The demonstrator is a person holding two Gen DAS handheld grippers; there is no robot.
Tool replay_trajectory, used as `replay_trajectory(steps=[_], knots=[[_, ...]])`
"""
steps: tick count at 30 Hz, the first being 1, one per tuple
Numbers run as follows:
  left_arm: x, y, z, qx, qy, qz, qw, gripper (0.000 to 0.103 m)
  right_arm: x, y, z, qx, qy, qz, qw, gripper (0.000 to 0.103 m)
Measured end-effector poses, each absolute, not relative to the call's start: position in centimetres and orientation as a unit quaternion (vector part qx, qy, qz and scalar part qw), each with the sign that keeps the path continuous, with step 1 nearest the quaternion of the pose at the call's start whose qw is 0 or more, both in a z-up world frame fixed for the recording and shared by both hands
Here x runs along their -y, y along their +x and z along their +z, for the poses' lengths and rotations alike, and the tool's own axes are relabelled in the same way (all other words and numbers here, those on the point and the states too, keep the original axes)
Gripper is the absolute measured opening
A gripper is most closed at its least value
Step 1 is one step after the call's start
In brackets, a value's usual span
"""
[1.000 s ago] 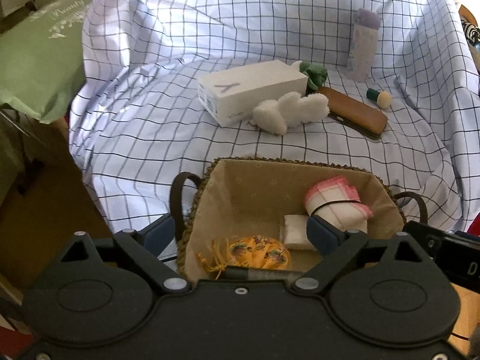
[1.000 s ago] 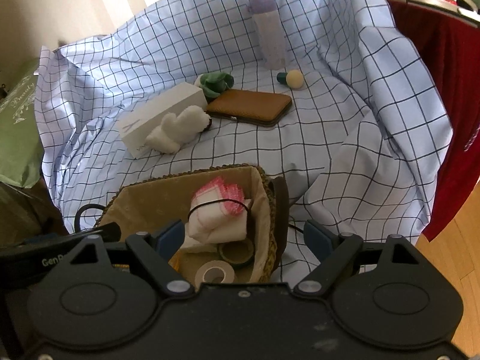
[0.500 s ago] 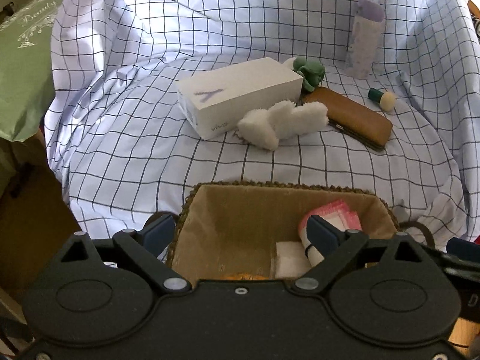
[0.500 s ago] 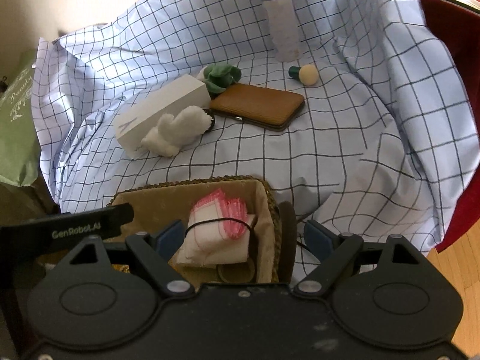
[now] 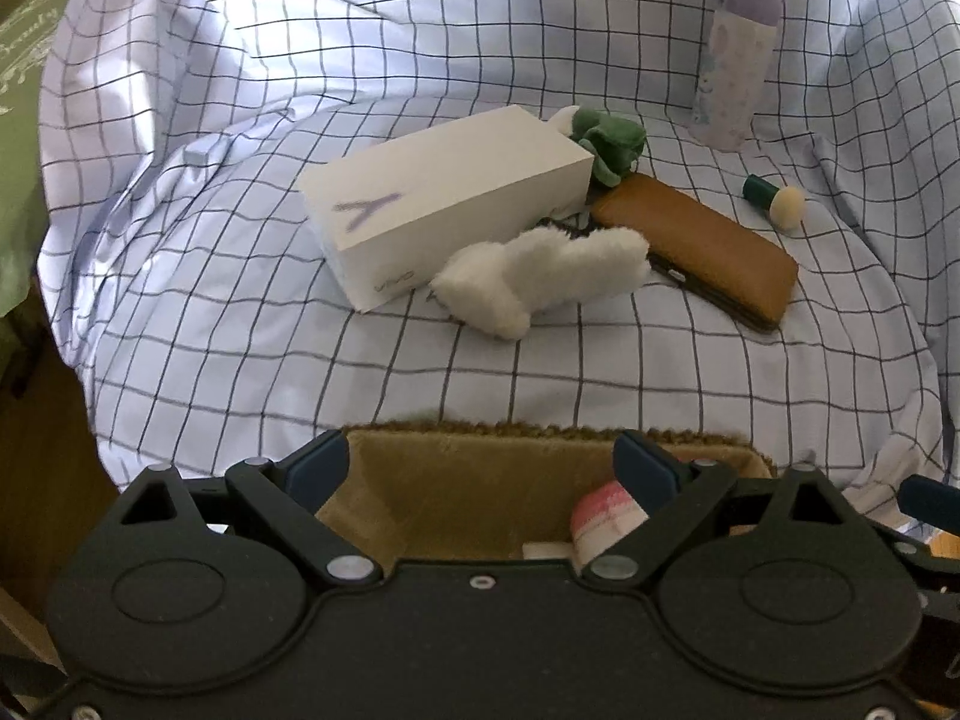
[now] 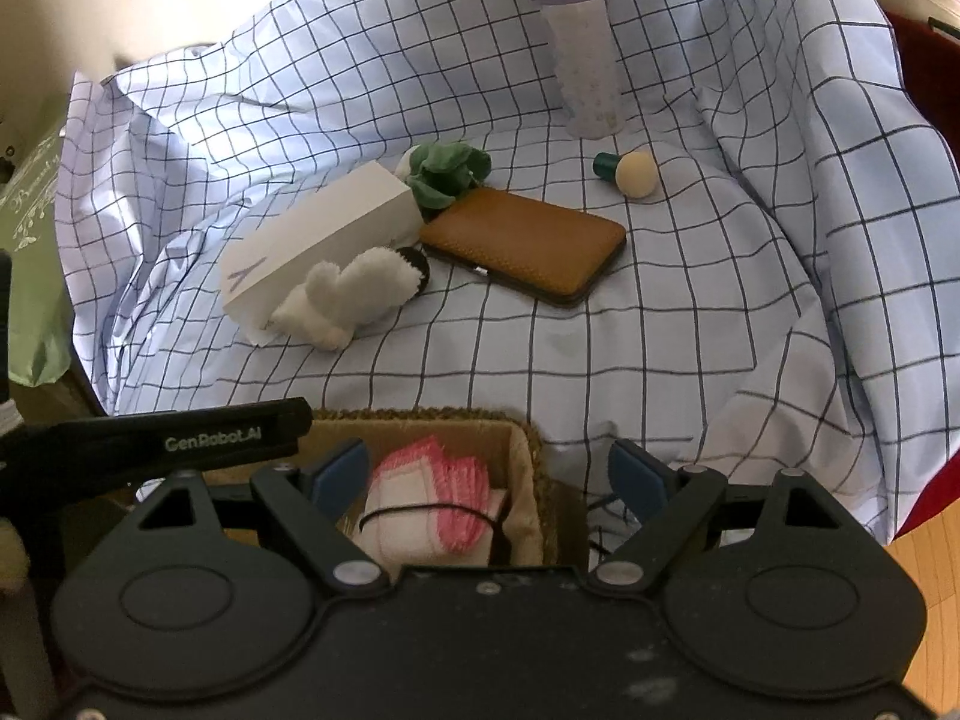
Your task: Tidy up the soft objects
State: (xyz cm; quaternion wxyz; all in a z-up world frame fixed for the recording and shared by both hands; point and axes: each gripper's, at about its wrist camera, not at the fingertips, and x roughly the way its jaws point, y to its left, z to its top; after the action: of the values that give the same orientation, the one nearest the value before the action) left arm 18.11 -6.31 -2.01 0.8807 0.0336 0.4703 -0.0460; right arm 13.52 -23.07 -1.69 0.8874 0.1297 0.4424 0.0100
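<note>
A white fluffy soft toy (image 5: 543, 276) (image 6: 351, 297) lies on the checked cloth beside a white box (image 5: 447, 213) (image 6: 318, 240). A green soft item (image 5: 606, 141) (image 6: 447, 171) lies behind the box. A woven basket (image 5: 480, 483) (image 6: 528, 450) at the near edge holds a pink-edged cloth bundle (image 5: 603, 519) (image 6: 429, 504). My left gripper (image 5: 483, 471) is open and empty over the basket. My right gripper (image 6: 489, 477) is open and empty over the basket's right rim. Both stay well short of the toy.
A brown wallet (image 5: 696, 249) (image 6: 525, 243), a makeup sponge with a green handle (image 5: 777, 198) (image 6: 627, 171) and a tall lilac bottle (image 5: 735, 54) (image 6: 579, 48) stand farther back. Cloth folds rise on all sides. A green bag (image 5: 18, 120) is at the left.
Both grippers have moved forward and up over the basket toward the objects on the cloth. The basket has slid down out of most of each view. Both stay open.
</note>
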Motion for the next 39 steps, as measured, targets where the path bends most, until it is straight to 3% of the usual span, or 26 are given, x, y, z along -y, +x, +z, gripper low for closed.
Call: replay_trajectory(steps=[21,39], knots=[[9.0,23.7,-3.3,-0.488,0.046,-0.056,0.870,0.092,26.5,20.6,-1.3,-0.405,0.131,-0.043,0.904,0.087],[8.8,24.1,-3.7,-0.491,0.042,-0.058,0.868,0.092,28.9,25.7,-2.2,-0.393,0.113,-0.107,0.906,0.088]])
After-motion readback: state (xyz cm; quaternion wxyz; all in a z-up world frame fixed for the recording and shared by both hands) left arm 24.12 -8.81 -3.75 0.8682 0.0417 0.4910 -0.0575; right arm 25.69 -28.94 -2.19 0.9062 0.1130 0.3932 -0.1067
